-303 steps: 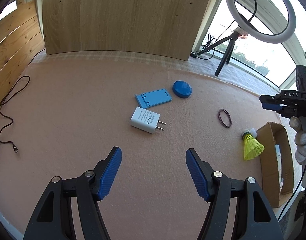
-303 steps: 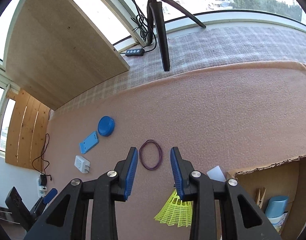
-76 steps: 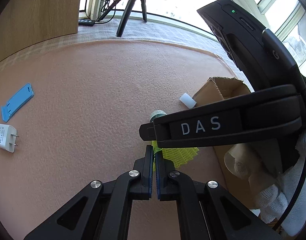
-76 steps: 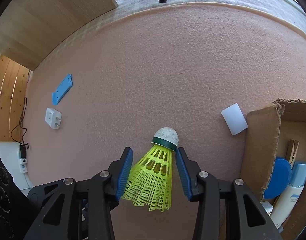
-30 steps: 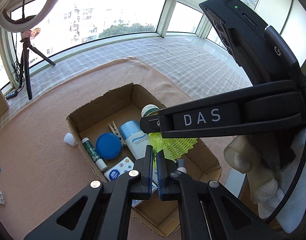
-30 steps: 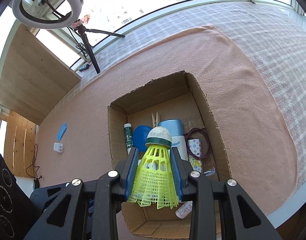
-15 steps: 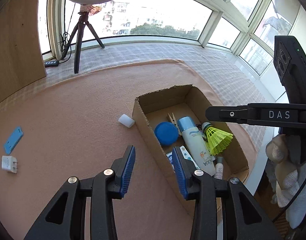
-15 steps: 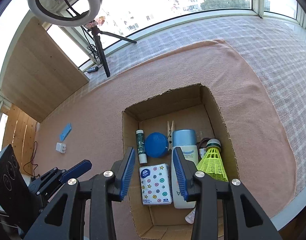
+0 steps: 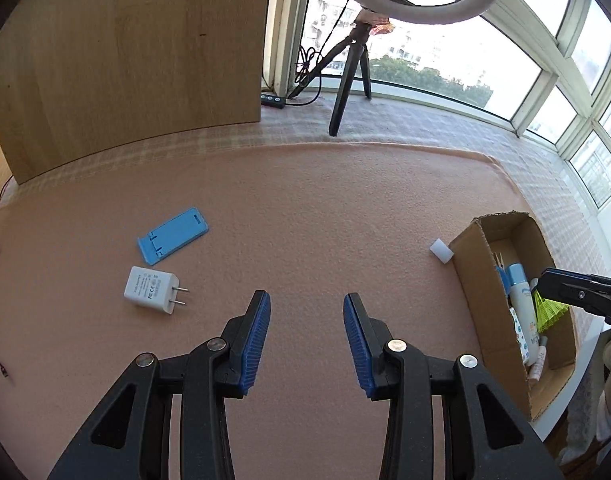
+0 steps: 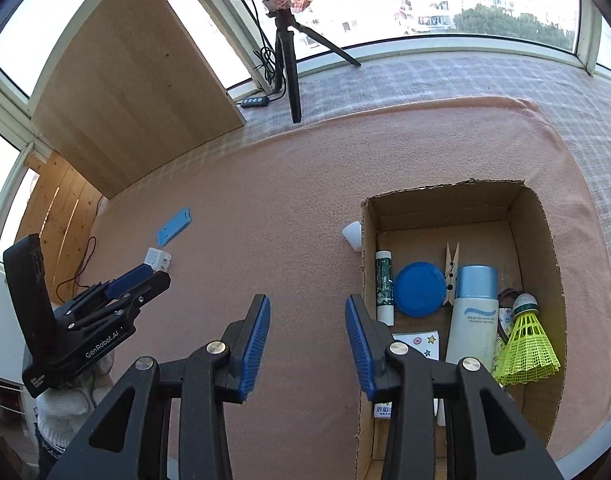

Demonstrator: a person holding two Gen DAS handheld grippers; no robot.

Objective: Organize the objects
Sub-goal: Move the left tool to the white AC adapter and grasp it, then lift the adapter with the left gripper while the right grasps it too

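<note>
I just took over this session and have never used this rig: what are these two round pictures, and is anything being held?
A person holds a handheld two-finger tool in each hand; each round picture comes from a camera looking along one tool's blue fingers. The left gripper and right gripper are both open with nothing between them. On the pink mat lie a blue phone stand, a white charger and a small white cap beside the cardboard box. In the box: yellow shuttlecock, blue lid, clothespin, bottle.
</note>
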